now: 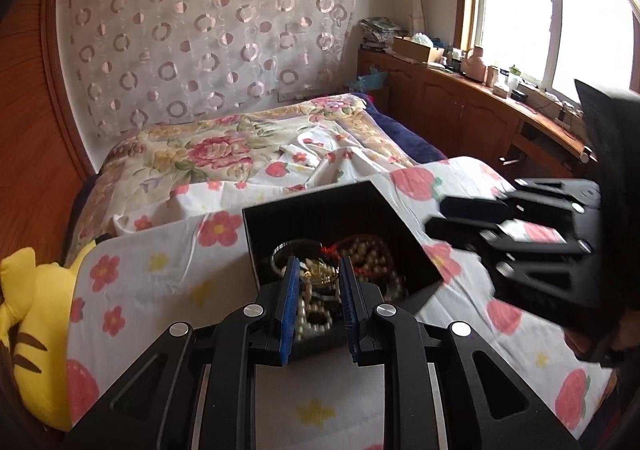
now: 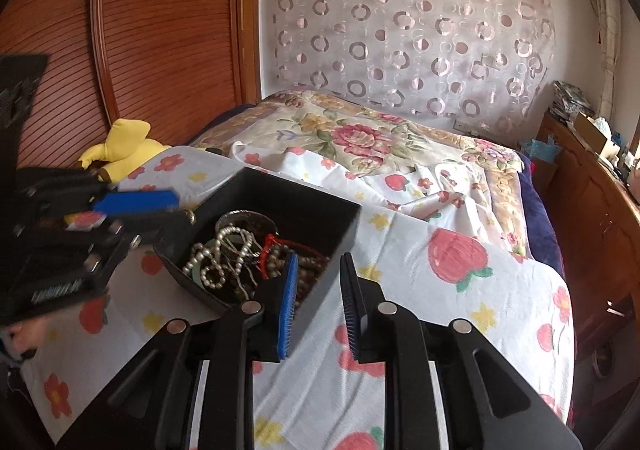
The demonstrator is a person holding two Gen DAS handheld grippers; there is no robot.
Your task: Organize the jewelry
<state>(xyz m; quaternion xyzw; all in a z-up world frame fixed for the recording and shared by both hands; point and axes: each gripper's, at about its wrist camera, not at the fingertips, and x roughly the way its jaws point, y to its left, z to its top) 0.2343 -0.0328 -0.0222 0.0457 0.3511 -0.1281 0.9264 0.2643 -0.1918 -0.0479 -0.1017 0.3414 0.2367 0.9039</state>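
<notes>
An open black box (image 1: 320, 206) (image 2: 296, 202) stands on a flower-and-strawberry print cloth (image 1: 160, 270). It holds a tangle of jewelry: a white pearl strand (image 2: 216, 258), brown beads on a red cord (image 1: 372, 250) (image 2: 276, 246) and a dark bangle (image 1: 280, 250). My left gripper (image 1: 318, 266) (image 2: 176, 210) hovers over the box's near side, blue pads apart, nothing between them. My right gripper (image 2: 320, 260) (image 1: 440, 218) is at the box's right side. One of its fingers is over the beads and the other is outside the wall. Its pads grip nothing.
A yellow plush toy (image 1: 24, 330) (image 2: 124, 146) lies at the cloth's left edge. Beyond the box is a bed with a floral quilt (image 1: 224, 146). A wooden cabinet (image 1: 460, 102) with clutter runs under the window at right. A wooden wardrobe (image 2: 160, 30) stands at left.
</notes>
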